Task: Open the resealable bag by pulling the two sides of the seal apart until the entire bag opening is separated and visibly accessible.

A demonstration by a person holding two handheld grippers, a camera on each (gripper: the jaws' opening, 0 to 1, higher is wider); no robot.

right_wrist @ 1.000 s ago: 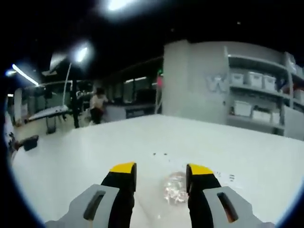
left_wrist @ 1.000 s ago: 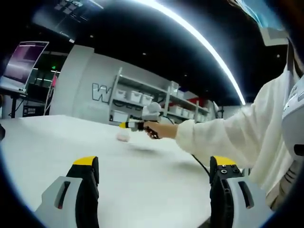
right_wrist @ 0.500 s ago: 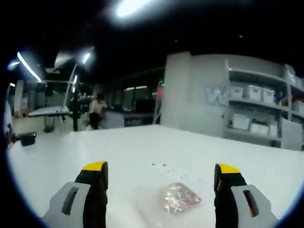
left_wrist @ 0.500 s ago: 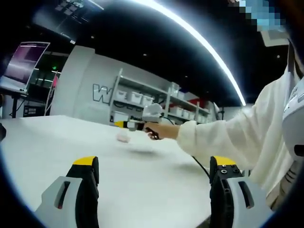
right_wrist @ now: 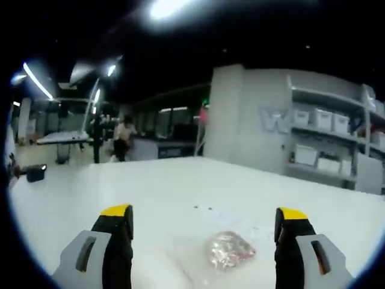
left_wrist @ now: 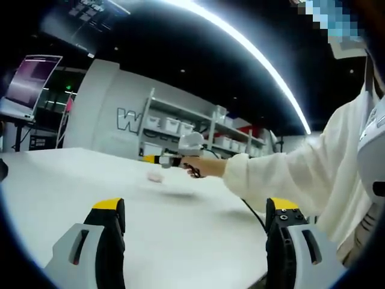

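Note:
A small clear resealable bag (right_wrist: 230, 248) with pinkish, glittery contents lies on the white table (right_wrist: 150, 198), low between the wide-apart jaws of my right gripper (right_wrist: 204, 212), which is open and apart from it. In the left gripper view the same bag (left_wrist: 155, 177) is a small pale lump far out on the table (left_wrist: 72, 174). The right gripper (left_wrist: 174, 158) hovers just above it there, held by a hand in a white sleeve (left_wrist: 283, 174). My left gripper (left_wrist: 195, 206) is open and holds nothing, well short of the bag.
Grey shelves with white bins (right_wrist: 328, 129) line the far wall. A person (right_wrist: 124, 136) stands far off among desks. A small dark object (right_wrist: 35, 172) sits at the table's left edge. A black cable (left_wrist: 252, 209) trails under the sleeve. A lit screen (left_wrist: 27, 81) hangs upper left.
My right gripper's jaws have spread from close beside the bag to wide apart, and the bag now lies free on the table. The left gripper has stayed open and still.

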